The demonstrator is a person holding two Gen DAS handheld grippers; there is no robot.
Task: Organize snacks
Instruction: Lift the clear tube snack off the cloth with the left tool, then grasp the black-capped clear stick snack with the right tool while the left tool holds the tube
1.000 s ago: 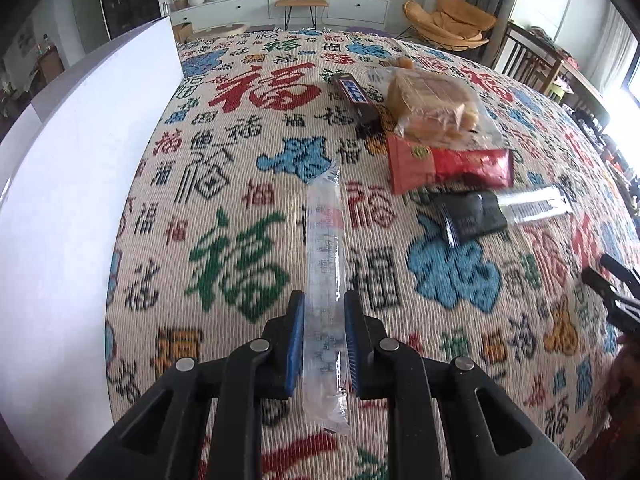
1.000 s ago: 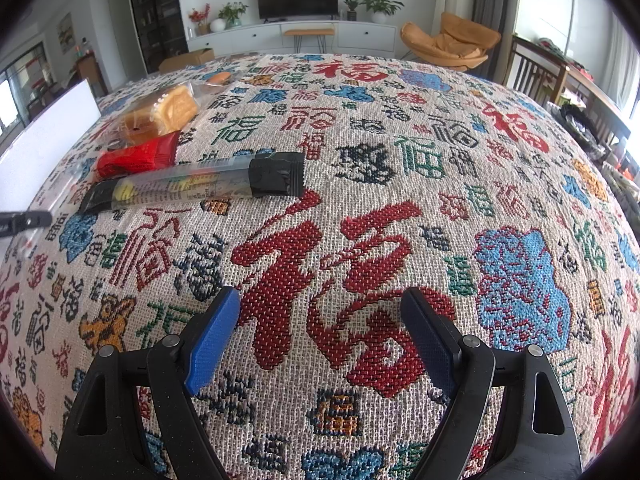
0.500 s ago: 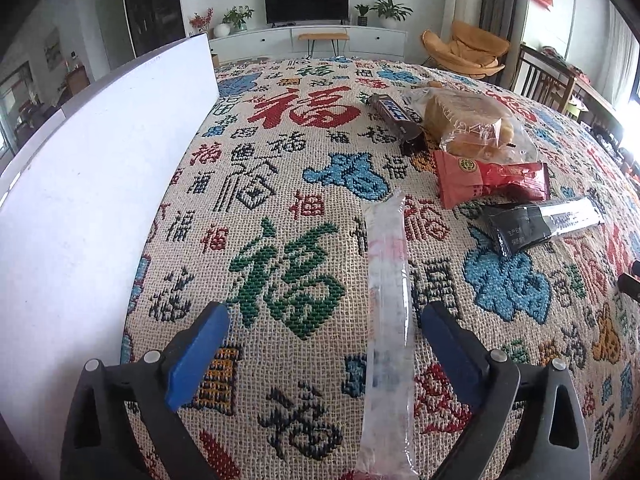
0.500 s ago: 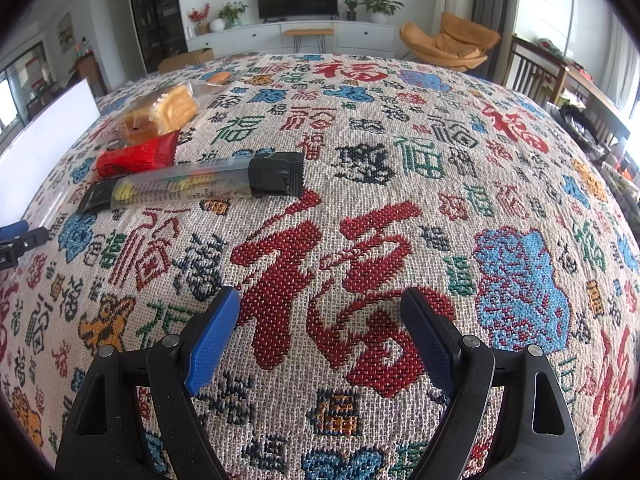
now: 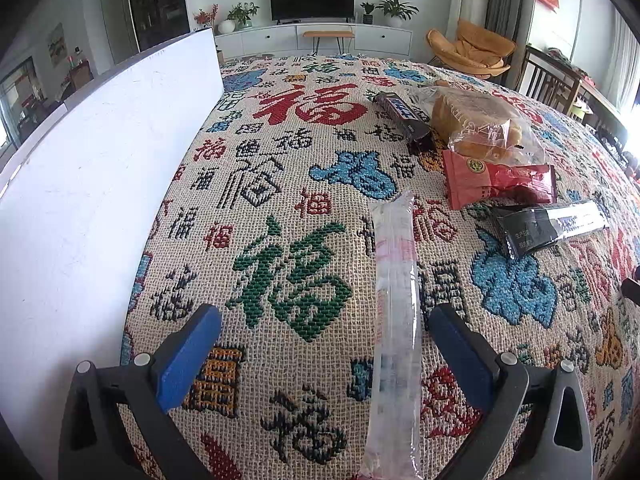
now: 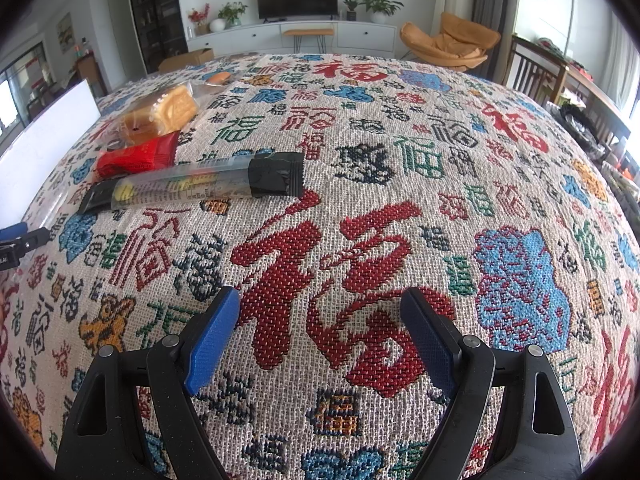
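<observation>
left gripper (image 5: 324, 334) tilted down, jaws just spread wide, long clear plastic snack packet (image 5: 394, 320) loose between | right gripper (image 6: 320, 320) tilted down, jaws apart, empty, over patterned woven tablecloth (image 6: 360, 184)

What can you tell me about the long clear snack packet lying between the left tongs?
The clear packet is a long, narrow tube of see-through plastic with faint pink print and crimped ends. It lies flat on the patterned tablecloth, running away from the camera. The left tongs have just been opening; their blue pads now stand wide on either side, not touching it. Its contents cannot be made out.
</observation>
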